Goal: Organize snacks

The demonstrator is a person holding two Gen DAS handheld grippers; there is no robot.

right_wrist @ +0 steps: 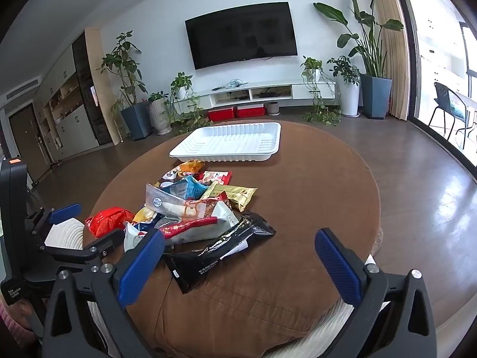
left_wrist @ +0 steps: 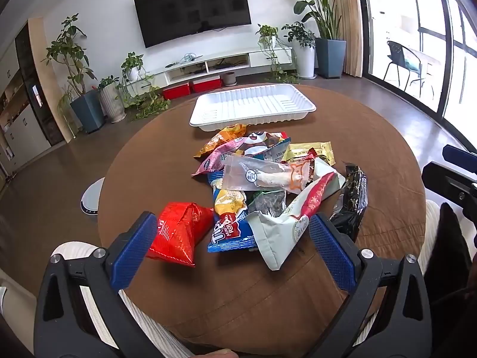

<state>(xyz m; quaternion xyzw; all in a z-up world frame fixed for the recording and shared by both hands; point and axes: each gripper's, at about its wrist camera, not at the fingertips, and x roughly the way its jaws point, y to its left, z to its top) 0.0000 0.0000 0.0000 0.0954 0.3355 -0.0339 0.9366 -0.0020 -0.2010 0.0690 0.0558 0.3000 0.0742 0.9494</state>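
Starting from zero: tray [left_wrist: 208,119] empty, snack pile [left_wrist: 262,179] untouched on surface (both my jaws released, nothing held).

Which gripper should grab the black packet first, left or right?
Right, probably. The black packet lies just ahead of the open right gripper, at the pile's near right edge. The left gripper, also open, faces the red packet and blue packet instead.

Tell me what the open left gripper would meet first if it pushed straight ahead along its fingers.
Probably the blue foil snack packet, lying between the fingers of the left gripper, with the red foil pouch just beside it; depth is hard to judge.
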